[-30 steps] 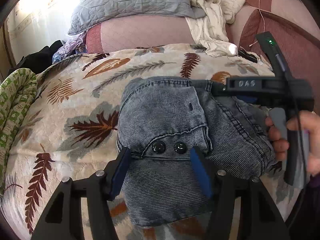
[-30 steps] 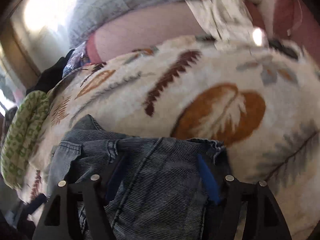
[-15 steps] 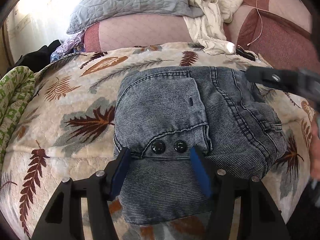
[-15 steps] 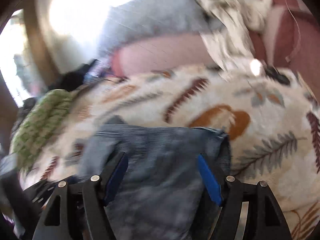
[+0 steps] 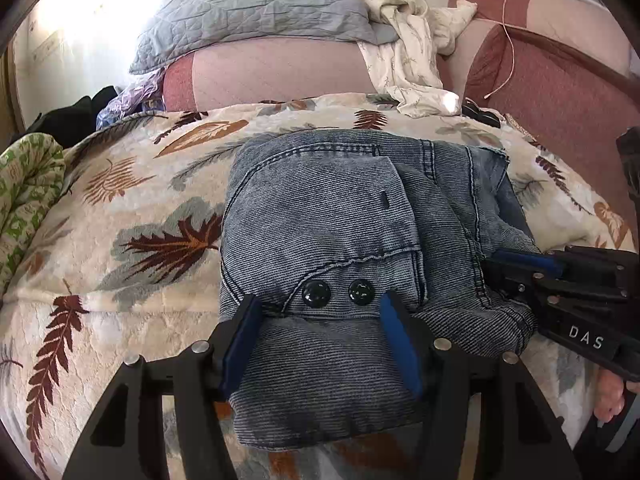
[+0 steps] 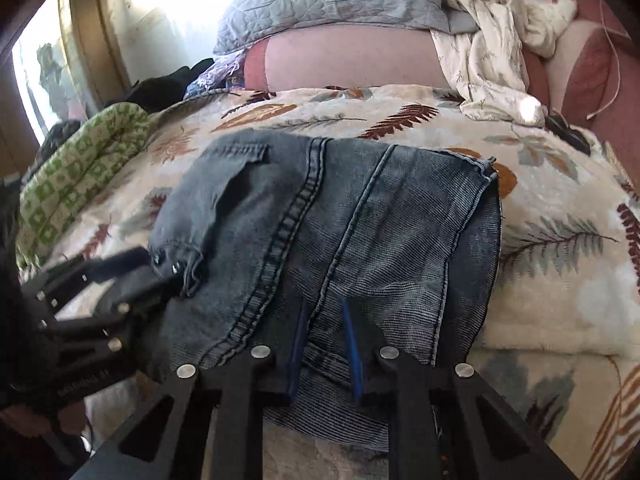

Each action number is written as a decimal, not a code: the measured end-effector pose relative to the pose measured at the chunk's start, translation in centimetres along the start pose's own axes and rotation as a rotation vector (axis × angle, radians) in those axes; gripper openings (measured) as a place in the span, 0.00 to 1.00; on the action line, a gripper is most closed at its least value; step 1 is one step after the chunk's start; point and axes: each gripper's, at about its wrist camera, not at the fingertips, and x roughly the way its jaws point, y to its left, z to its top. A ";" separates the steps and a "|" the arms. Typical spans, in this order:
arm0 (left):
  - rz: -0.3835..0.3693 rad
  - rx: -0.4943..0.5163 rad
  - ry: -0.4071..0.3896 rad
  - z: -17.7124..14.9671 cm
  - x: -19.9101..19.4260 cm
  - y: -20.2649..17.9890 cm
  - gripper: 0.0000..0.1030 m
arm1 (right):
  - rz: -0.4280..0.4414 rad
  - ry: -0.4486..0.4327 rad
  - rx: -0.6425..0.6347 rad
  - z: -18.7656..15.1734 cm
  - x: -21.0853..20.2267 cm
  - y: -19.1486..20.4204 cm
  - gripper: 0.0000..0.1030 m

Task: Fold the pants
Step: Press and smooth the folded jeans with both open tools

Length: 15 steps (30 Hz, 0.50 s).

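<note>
Left wrist view: pants (image 5: 340, 240) lie folded into a compact denim bundle in the middle of the bed, on the leaf-print blanket (image 5: 132, 216). Flap with two black buttons (image 5: 338, 293) faces up, just ahead of my left tool (image 5: 320, 344). Left tool sits wide, blue pads either side of the near edge of the bundle; pads do not press the cloth as far as I can see. Right tool (image 5: 520, 264) comes in from the right edge of this view, tip at the right side of the bundle, a hand (image 5: 610, 392) visible under it.

Right wrist view: right tool (image 6: 326, 344) is narrow and its jaws are closing, with a ridge of denim between the blue pads at the near edge of the pants (image 6: 340, 232). Can't tell for sure whether the pads already bite the cloth. Double-stitched seams run away from the tool across the top layer. Left tool (image 6: 132, 272) shows blurred at the left, at the buttoned corner.

Behind the blanket: grey quilted pillow (image 5: 256, 12) on a pink cushion (image 5: 272, 72), crumpled white cloth (image 5: 412, 52) to its right, green-patterned fabric (image 5: 24, 192) at the left edge of the bed.
</note>
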 end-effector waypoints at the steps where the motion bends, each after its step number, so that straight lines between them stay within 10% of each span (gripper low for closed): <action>1: -0.001 0.001 0.001 0.1 0.1 0.0 0.61 | -0.001 -0.008 0.007 -0.2 0.1 -0.1 0.20; 15: -0.046 -0.014 -0.016 1.5 -2.8 0.5 0.61 | 0.105 -0.117 0.075 1.6 -2.9 -1.6 0.22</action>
